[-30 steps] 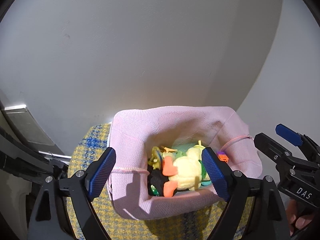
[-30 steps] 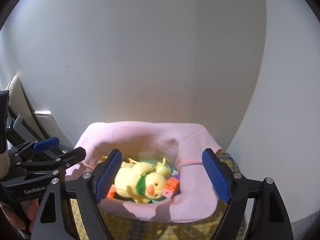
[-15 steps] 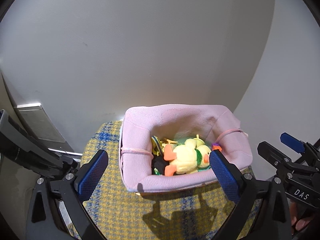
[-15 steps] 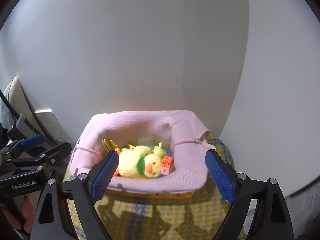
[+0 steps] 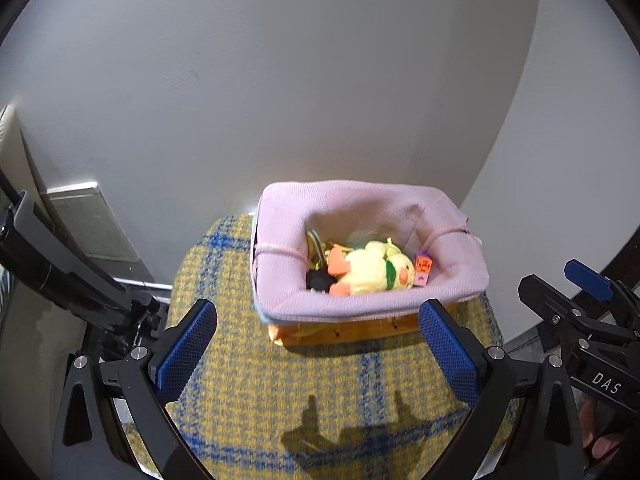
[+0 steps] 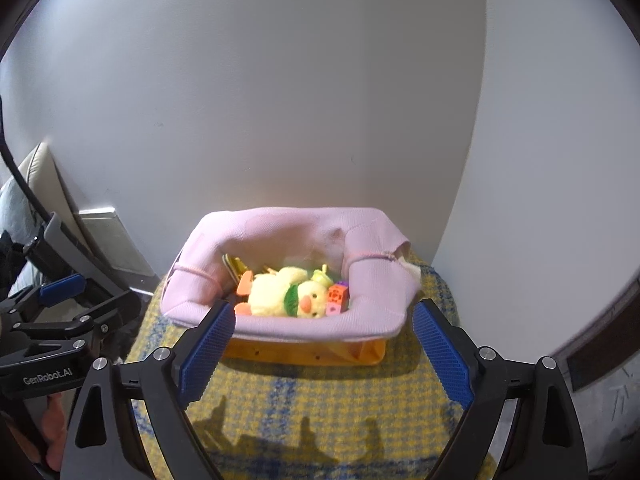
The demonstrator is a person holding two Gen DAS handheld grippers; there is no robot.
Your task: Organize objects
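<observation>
A basket with a pink fabric liner (image 5: 280,240) (image 6: 372,240) stands on a yellow-and-blue plaid seat (image 5: 320,384) (image 6: 320,400) against the wall. Inside it lie a yellow plush duck (image 5: 368,272) (image 6: 280,292) with a green scarf, an orange cube (image 5: 422,267) (image 6: 337,293) and other small toys. My left gripper (image 5: 317,309) is open, a little short of the basket's front, with nothing between its pads. My right gripper (image 6: 323,309) also hangs just before the front rim; its jaws are opening and its pads touch nothing.
A white wall (image 5: 320,80) rises right behind the basket. A grey panel (image 5: 88,224) leans at the left, and dark trim (image 6: 600,340) runs at the right. Each view shows the other gripper at its edge. The seat drops off on both sides.
Both grippers have drawn back from the basket, whose sides they straddled before, and their jaws have spread wider. The basket now looks smaller, and its orange base shows.
</observation>
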